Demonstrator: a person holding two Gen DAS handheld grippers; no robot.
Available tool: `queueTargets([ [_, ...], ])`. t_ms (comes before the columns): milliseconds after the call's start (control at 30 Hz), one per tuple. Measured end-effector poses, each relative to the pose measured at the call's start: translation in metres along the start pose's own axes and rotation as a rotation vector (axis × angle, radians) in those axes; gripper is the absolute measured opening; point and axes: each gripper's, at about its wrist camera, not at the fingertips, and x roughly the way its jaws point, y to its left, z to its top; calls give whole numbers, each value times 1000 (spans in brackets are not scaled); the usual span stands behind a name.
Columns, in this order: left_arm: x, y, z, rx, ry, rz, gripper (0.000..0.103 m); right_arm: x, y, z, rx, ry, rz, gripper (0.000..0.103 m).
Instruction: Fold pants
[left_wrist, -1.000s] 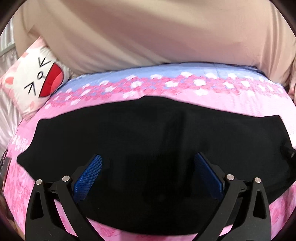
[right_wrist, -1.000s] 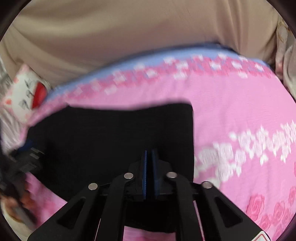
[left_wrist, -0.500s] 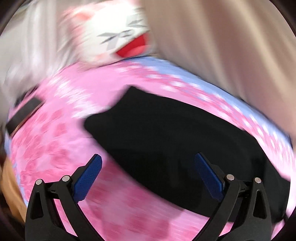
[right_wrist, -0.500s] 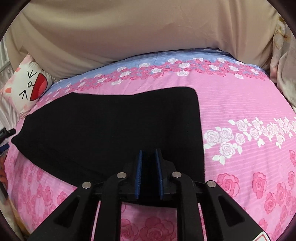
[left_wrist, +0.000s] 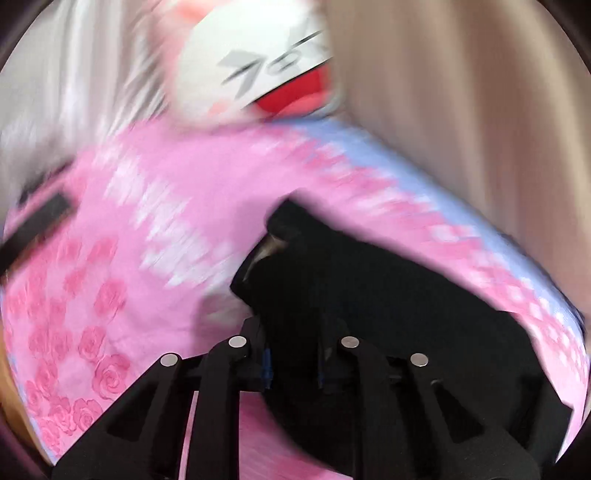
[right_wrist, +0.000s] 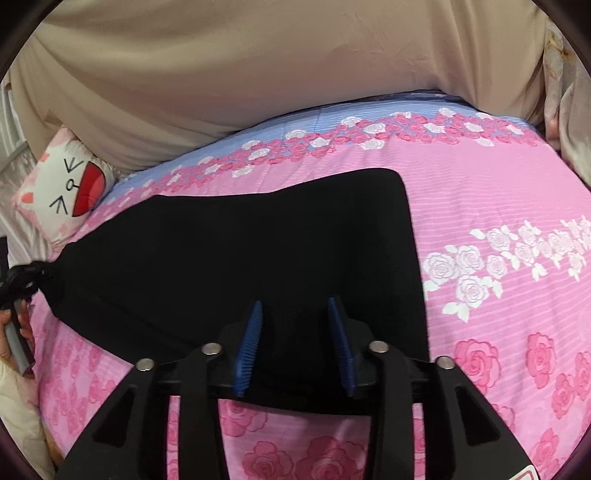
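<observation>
Black pants (right_wrist: 240, 258) lie folded flat on a pink rose-print bedspread (right_wrist: 480, 192). My right gripper (right_wrist: 295, 332) hovers at their near edge, jaws opening; the blue pads stand apart with the cloth lying loose between them. In the blurred left wrist view, my left gripper (left_wrist: 293, 354) is shut on the bunched left end of the pants (left_wrist: 388, 295), with black fabric pinched between the pads. The right wrist view shows the left gripper (right_wrist: 22, 280) at the far left edge, at the end of the pants, with a hand (right_wrist: 11, 332) behind it.
A white cartoon-face pillow (right_wrist: 62, 188) lies at the bed's back left corner. Beige fabric (right_wrist: 258, 66) hangs behind the bed. In the left wrist view a dark flat object (left_wrist: 37, 221) lies at the bedspread's left edge. Pink bedspread stretches to the right of the pants.
My left gripper swung from the middle of the pants to their left end and closed on the cloth. The right gripper's jaws went from shut to apart, releasing the near edge.
</observation>
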Motion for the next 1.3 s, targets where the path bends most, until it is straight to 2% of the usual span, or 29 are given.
queueTargets([
  [67, -34, -50, -2, 112, -57, -92, 14, 0, 6, 0, -14, -3, -6, 51],
  [133, -69, -107, -14, 242, -113, -190, 14, -1, 11, 0, -20, -15, -13, 52],
  [267, -115, -217, -70, 477, -125, -381, 14, -15, 1, -2, 65, -56, 31, 53],
  [300, -117, -246, -93, 541, -101, -411, 14, -19, -5, -4, 90, -60, 45, 53],
  [367, -105, -279, -125, 610, -30, -433, 17, -27, -17, -7, 118, -58, 63, 53],
  [400, -89, -298, -149, 651, 53, -436, 23, -31, -24, -8, 127, -54, 70, 53],
  [467, -59, -316, -186, 702, 200, -387, 24, -37, -32, -10, 131, -50, 56, 54],
  [500, -61, -318, -199, 719, 173, -364, 24, -42, -38, -12, 130, -49, 27, 58],
  [533, -69, -318, -205, 738, 105, -332, 29, -45, -43, -13, 131, -50, 2, 63],
  [567, -80, -319, -211, 765, 51, -308, 41, -49, -48, -14, 132, -54, -13, 63],
  [600, -90, -316, -212, 773, 38, -332, 83, -53, -55, -16, 142, -53, -9, 63],
  [633, -104, -310, -207, 752, 26, -386, 97, -55, -60, -16, 154, -54, 1, 63],
  [700, -126, -296, -199, 711, -33, -419, 98, -63, -69, -13, 192, -72, 44, 63],
  [800, -145, -272, -176, 648, -115, -367, 98, -66, -64, -2, 197, -71, 113, 63],
  [867, -139, -254, -164, 614, -101, -336, 98, -60, -49, 6, 159, -45, 161, 63],
  [1000, -113, -211, -142, 532, -69, -194, 98, -30, -7, 13, 89, 43, 269, 73],
  [1100, -108, -173, -130, 483, -67, -125, 98, 1, 17, 10, 95, 122, 353, 76],
  [1167, -105, -153, -125, 446, -57, -106, 98, 16, 26, 7, 108, 145, 314, 76],
  [1200, -103, -145, -122, 436, -50, -100, 98, 20, 29, 5, 107, 135, 305, 73],
  [1233, -102, -138, -120, 427, -45, -95, 98, 22, 34, 3, 103, 107, 306, 43],
  [1267, -100, -134, -117, 419, -40, -92, 98, 24, 38, 4, 103, 111, 312, 19],
  [1300, -98, -129, -114, 410, -31, -90, 98, 23, 39, 5, 124, 117, 369, 17],
])
